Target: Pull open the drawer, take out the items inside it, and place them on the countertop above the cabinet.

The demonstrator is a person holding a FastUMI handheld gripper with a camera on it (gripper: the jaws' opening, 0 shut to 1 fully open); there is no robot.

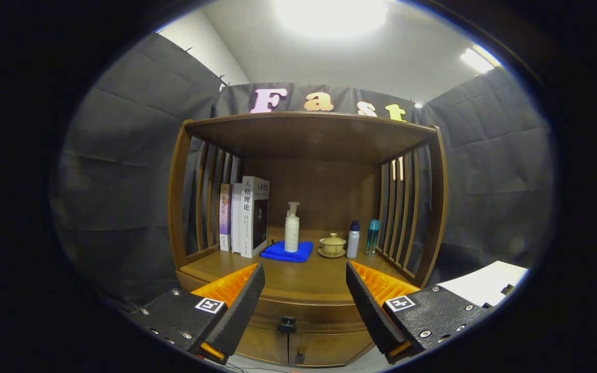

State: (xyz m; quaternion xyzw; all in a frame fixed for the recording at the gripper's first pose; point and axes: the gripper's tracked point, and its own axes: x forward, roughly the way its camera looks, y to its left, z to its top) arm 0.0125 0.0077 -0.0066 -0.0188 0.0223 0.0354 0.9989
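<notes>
Gripper [304,300] wide open, holding nothing, facing the cabinet [309,243] head-on. Drawer [306,315] closed, just under the countertop [303,277]; its front runs side to side, knob [286,325] pointing at the camera between the fingers. Countertop has books [246,215], pump bottle [292,228] on blue cloth [287,252], lidded cup [332,244], two small bottles [361,238].

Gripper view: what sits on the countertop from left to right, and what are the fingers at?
Books → blue cloth with pump bottle standing on it → lidded teacup → white bottle → teal bottle. Gripper open, drawer knob between the fingers.
</notes>
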